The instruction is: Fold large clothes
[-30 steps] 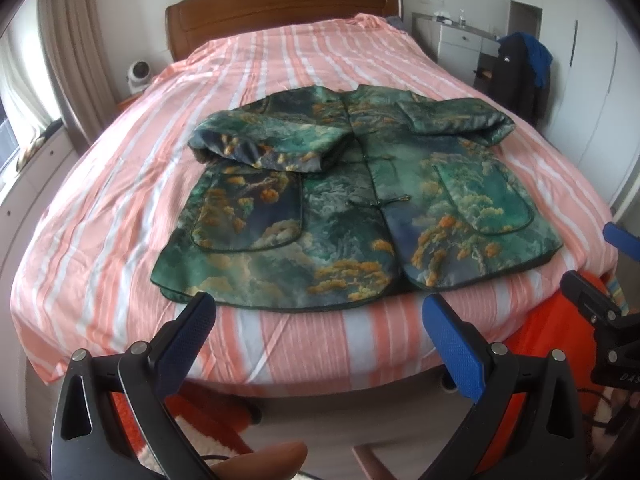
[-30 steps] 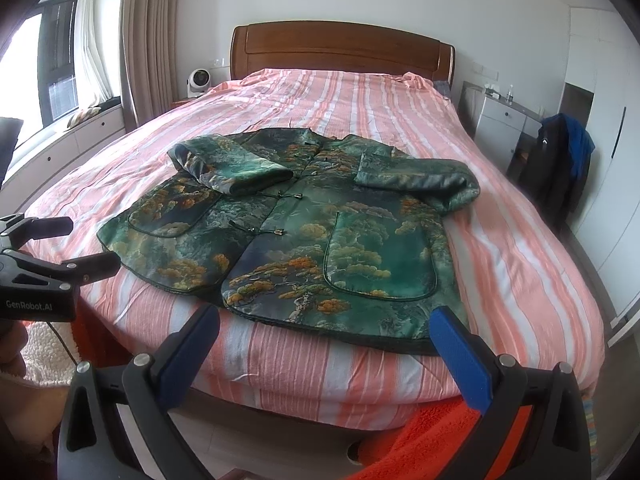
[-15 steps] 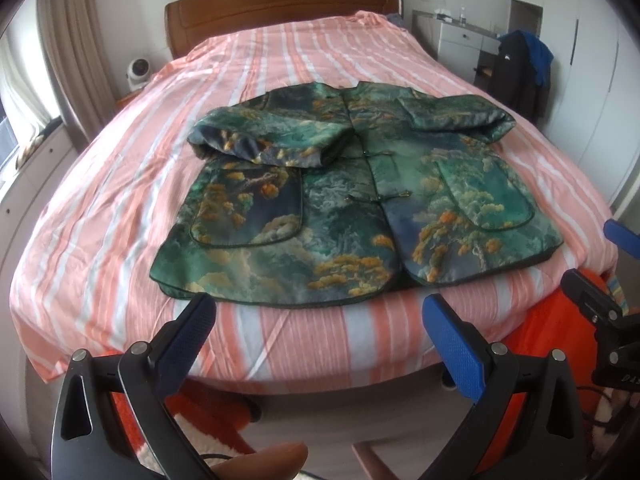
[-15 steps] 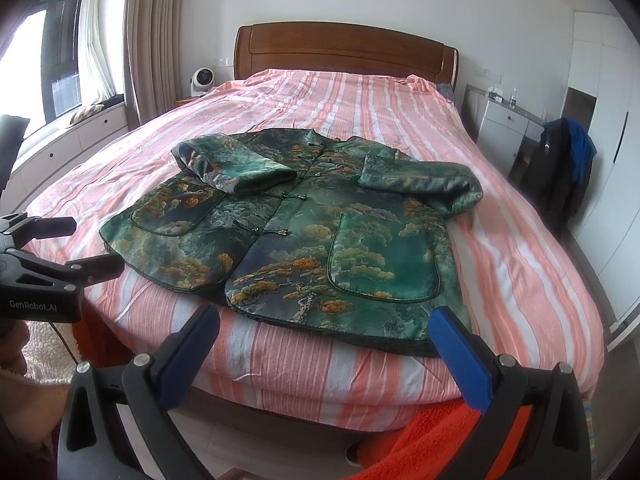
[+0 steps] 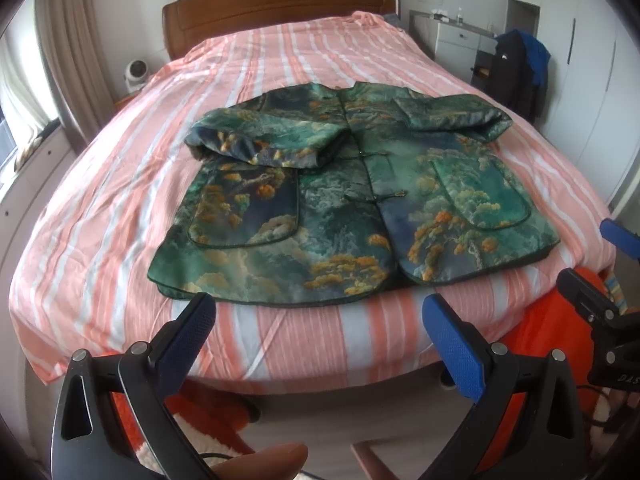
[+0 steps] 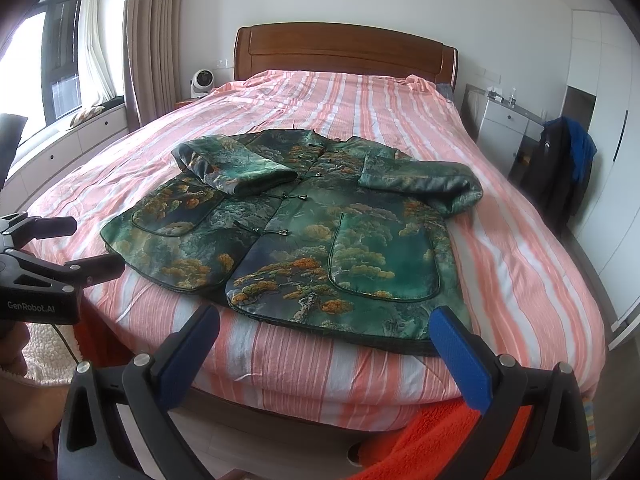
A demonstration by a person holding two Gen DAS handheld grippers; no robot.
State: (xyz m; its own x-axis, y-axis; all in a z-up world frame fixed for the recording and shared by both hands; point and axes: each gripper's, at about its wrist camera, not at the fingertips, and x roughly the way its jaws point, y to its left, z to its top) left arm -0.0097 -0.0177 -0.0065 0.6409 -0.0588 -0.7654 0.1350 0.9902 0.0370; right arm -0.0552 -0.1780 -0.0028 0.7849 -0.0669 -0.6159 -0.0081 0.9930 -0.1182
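A green jacket with orange tree print [image 5: 352, 200] lies front-up on the pink striped bed [image 5: 100, 208], both sleeves folded in across the chest. It also shows in the right wrist view [image 6: 304, 232]. My left gripper [image 5: 320, 332] is open and empty, just short of the jacket's hem at the foot of the bed. My right gripper [image 6: 324, 340] is open and empty, near the hem on the right side. The right gripper shows in the left wrist view [image 5: 600, 312]; the left gripper shows in the right wrist view [image 6: 52, 264].
A wooden headboard [image 6: 344, 52] stands at the far end. A white nightstand [image 6: 504, 124] and a chair with dark clothes [image 6: 560, 168] stand right of the bed. A small fan [image 6: 200, 82] and window bench [image 6: 60, 148] are on the left. An orange rug [image 6: 432, 436] lies below.
Both grippers have moved a little closer to the bed; the jacket sits slightly lower and larger in both views. The jacket has not moved.
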